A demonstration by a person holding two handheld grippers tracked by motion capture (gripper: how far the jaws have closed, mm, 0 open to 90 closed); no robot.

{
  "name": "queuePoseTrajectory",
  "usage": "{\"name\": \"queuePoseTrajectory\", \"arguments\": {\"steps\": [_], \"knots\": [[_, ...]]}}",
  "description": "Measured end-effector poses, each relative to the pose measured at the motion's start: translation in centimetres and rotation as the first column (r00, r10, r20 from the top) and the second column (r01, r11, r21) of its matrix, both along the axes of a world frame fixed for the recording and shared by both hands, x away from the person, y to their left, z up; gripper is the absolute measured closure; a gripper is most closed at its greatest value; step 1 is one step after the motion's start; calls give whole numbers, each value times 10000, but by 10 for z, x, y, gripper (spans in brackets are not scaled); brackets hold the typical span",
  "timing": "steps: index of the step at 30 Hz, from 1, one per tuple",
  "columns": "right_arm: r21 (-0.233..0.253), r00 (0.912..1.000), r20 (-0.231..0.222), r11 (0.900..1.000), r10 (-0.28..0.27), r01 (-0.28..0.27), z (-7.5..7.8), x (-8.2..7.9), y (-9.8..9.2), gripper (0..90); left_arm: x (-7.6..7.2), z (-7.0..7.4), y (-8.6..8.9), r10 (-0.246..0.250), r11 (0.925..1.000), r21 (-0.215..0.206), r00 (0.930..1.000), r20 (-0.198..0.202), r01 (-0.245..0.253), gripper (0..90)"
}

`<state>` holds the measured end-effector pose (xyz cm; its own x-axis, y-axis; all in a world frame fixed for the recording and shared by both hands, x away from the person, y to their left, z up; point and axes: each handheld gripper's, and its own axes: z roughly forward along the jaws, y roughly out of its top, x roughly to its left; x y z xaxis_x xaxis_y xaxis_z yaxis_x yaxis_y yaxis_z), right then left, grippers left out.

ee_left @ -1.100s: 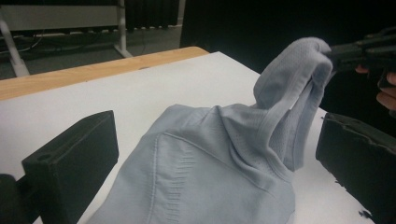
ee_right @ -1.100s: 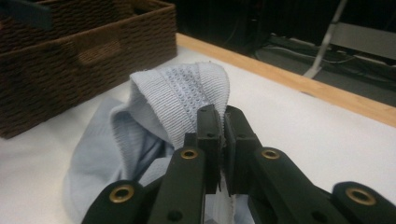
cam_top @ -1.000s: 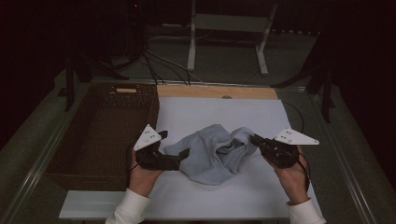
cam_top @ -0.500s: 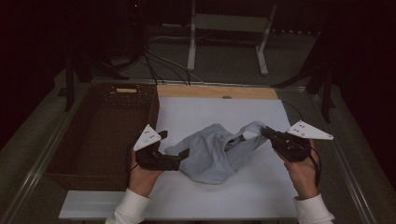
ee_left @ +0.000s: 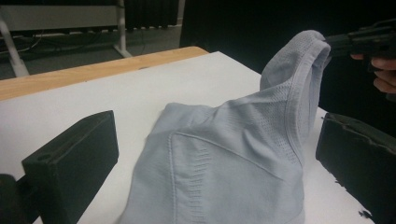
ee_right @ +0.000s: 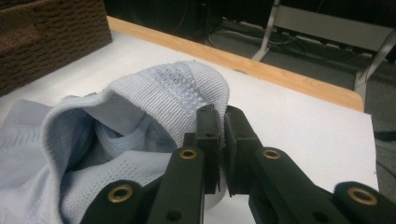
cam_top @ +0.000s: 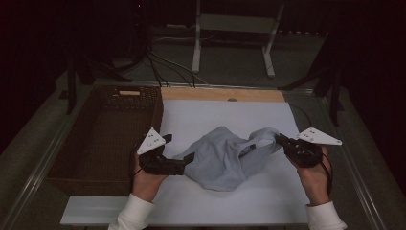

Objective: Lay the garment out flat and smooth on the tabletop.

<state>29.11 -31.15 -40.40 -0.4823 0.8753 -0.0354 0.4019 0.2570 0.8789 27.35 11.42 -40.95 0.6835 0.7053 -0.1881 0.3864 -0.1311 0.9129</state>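
A light blue knit garment (cam_top: 220, 158) lies crumpled in the middle of the white table top (cam_top: 230, 115). My right gripper (cam_top: 279, 139) is shut on its ribbed hem (ee_right: 154, 93), and holds that edge raised and drawn out to the right. The right gripper view shows the jaws (ee_right: 223, 135) pinched together on the fabric. My left gripper (cam_top: 179, 148) stands open at the garment's left side, low over the table. In the left gripper view its jaws are wide apart, with the cloth (ee_left: 224, 158) lying between them. The right gripper (ee_left: 359, 42) shows there too, at the far top right.
A brown woven basket (cam_top: 105, 129) stands at the table's left, close beside my left hand. A wooden strip (cam_top: 220, 94) runs along the far edge. Behind the table are a metal stand (cam_top: 230, 28) and cables on the floor.
My right gripper has moved right and slightly up with the hem in it, stretching the garment out. The left gripper has stayed in place.
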Motion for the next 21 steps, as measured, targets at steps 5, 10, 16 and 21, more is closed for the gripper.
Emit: {"name": "queuePoseTrajectory", "arguments": {"steps": [5, 10, 16, 21], "knots": [[-18, 9992, -187, 9994, -350, 350, -2, 0, -3, 719, 0, 1, 2, 50, 10000, -55, 10000, 12, -50, 6], [-123, 9953, 236, 9955, -936, 939, 1, -9, -4, 387, 0, 1, 1, 26, 10000, -67, 10000, 12, -26, 6], [133, 9938, 542, 9953, -967, 961, 8, -23, -1, 260, 0, 1, 1, 13, 10000, -73, 10000, 9, -13, 6], [202, 9956, 744, 9982, -572, 558, 13, -35, 7, 249, 0, 0, 1, 7, 10000, -68, 10000, -1, -7, 6]]}}
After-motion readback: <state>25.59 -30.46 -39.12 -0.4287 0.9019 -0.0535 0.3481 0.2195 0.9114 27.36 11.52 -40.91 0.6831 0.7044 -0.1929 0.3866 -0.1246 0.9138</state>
